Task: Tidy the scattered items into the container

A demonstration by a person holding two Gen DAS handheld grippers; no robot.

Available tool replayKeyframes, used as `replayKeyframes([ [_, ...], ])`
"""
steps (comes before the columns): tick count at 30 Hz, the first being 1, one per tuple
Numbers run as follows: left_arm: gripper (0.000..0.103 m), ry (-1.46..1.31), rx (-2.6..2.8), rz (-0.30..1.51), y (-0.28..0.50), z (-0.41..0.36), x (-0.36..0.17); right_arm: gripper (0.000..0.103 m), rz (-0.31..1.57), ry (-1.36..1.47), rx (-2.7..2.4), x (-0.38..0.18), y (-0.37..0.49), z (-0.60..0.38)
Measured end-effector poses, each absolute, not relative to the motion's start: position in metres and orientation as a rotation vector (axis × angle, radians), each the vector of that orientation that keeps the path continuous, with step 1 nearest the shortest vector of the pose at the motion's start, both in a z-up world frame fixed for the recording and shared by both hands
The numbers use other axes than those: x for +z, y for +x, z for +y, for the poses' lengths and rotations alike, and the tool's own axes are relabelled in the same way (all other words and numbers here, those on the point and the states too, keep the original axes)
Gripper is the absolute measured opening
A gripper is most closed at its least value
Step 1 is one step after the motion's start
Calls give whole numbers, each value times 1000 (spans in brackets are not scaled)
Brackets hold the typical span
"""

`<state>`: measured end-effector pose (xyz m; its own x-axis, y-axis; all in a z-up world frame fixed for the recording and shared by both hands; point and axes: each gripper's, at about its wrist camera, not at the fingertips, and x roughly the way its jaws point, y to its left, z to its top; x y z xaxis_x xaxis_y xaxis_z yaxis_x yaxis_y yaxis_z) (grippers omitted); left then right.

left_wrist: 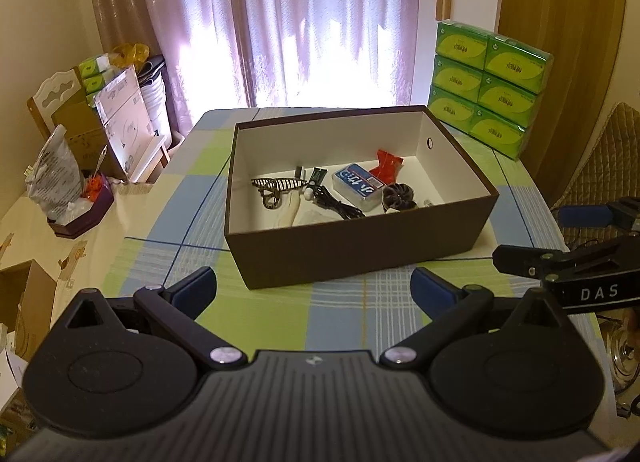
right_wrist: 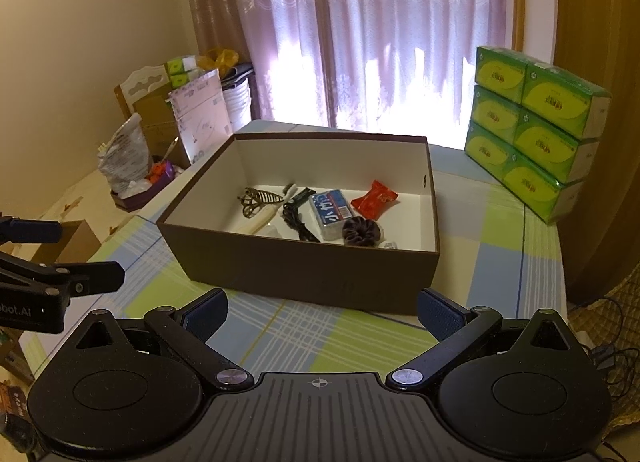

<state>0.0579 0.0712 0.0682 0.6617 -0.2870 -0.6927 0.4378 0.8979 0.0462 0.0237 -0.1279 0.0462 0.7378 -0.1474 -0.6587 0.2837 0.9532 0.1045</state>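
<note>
Left gripper point(left_wrist: 314, 290) being held apart, empty, lower frame | right gripper point(right_wrist: 322, 312) likewise being held apart, nothing clamped | items being kept inside box point(left_wrist: 360, 250) at centre | tidying seemingly being finished

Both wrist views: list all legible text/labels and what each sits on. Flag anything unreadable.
"DAS" – on the right gripper, seen in the left wrist view.
"obot.AI" – on the left gripper, seen in the right wrist view; its start is cut off by the frame edge.
Blue pack in the brown box: white lettering, not readable.
Green tissue packs: red logo text, too blurred.
Leaning carton: print too small.
</note>
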Motion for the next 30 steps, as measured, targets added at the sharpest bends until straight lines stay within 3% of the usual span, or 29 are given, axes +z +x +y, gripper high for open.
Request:
replayKeyframes([
  [30,102,216,-372,777,0,58,54,103,733,205,-205,34,-30,-126],
])
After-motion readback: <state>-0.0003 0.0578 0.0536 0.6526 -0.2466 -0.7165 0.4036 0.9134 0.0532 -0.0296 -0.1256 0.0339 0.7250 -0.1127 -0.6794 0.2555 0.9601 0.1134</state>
